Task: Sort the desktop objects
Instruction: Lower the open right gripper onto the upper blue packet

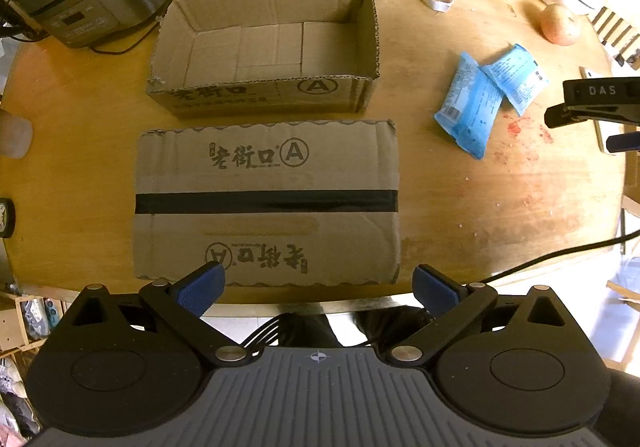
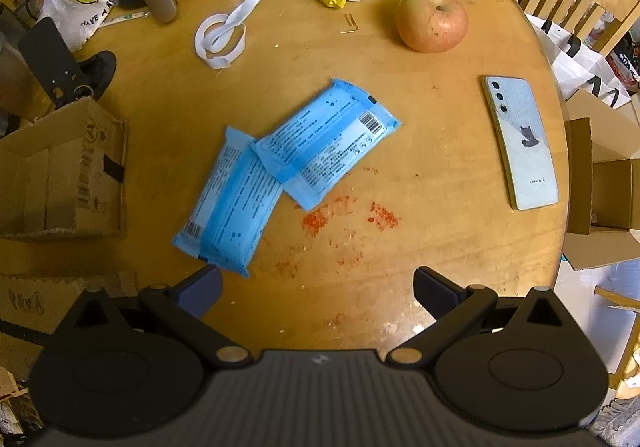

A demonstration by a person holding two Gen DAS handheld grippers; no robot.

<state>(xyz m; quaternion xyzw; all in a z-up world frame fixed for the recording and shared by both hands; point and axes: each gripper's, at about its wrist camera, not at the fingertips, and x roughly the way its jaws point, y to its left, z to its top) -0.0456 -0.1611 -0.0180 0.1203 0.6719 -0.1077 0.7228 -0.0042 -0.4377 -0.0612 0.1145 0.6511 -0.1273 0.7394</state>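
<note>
On round wooden table [image 2: 420, 207] | two glossy blue packets [image 2: 280, 171] overlapping | open corrugated box [image 1: 264, 47] | both grippers' fingers [image 2: 200, 293] wide — empty

Light-blue printed packets [image 2: 288, 163], brown cardboard box [image 1: 264, 59], black-striped lid [image 1: 266, 201]

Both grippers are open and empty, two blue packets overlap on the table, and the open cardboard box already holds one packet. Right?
Not quite: the left wrist view shows the open cardboard box empty. The two blue packets overlap on the table; left gripper and right gripper are open and empty.
</note>
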